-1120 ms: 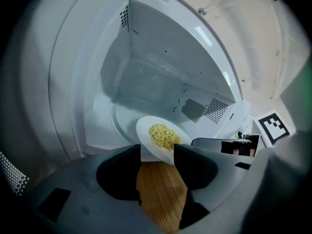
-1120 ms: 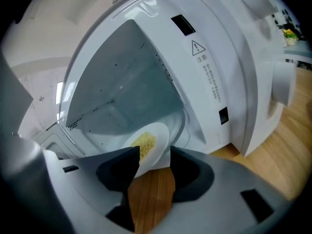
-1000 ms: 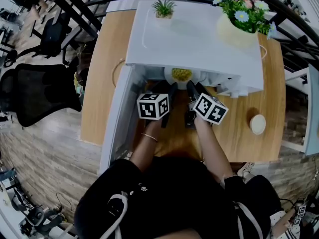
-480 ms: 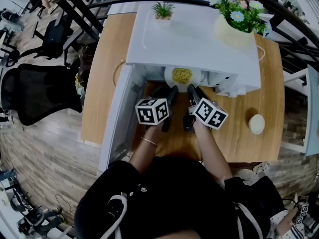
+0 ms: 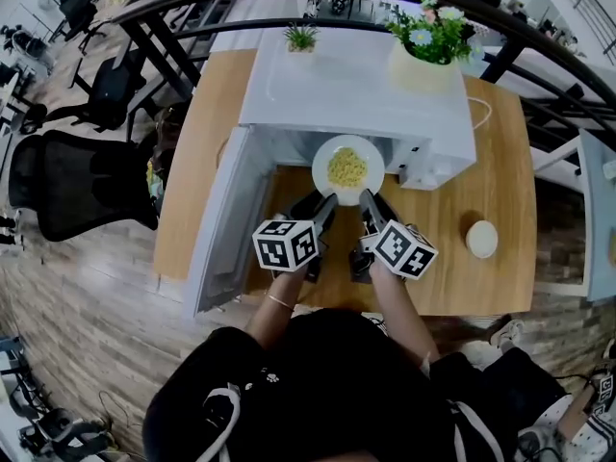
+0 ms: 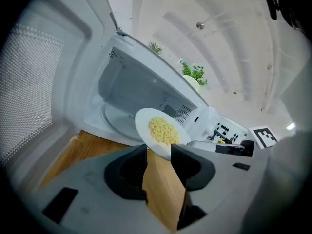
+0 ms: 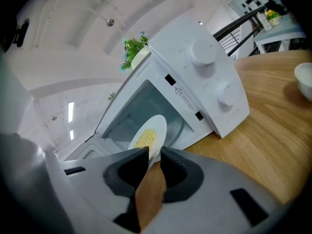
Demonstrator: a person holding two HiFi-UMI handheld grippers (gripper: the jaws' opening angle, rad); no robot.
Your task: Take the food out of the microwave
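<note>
A white plate (image 5: 347, 168) of yellow food (image 5: 346, 166) hangs in the air just outside the mouth of the white microwave (image 5: 356, 85). My left gripper (image 5: 325, 205) is shut on its near-left rim and my right gripper (image 5: 366, 200) on its near-right rim. In the left gripper view the plate (image 6: 161, 130) dips between the jaws of the left gripper (image 6: 159, 150), with the empty glass turntable (image 6: 117, 121) behind. In the right gripper view the plate (image 7: 148, 133) stands edge-on in the narrow gap of the right gripper (image 7: 155, 152).
The microwave door (image 5: 219, 224) swings open to the left. A flower pot (image 5: 423, 51) and a small plant (image 5: 300, 38) stand on top of the microwave. A small white bowl (image 5: 480, 239) rests on the wooden table (image 5: 202, 114) at the right. An office chair (image 5: 77, 181) stands left of the table.
Both grippers have drawn back toward me with the plate. It has come from inside the cavity to fully outside the opening.
</note>
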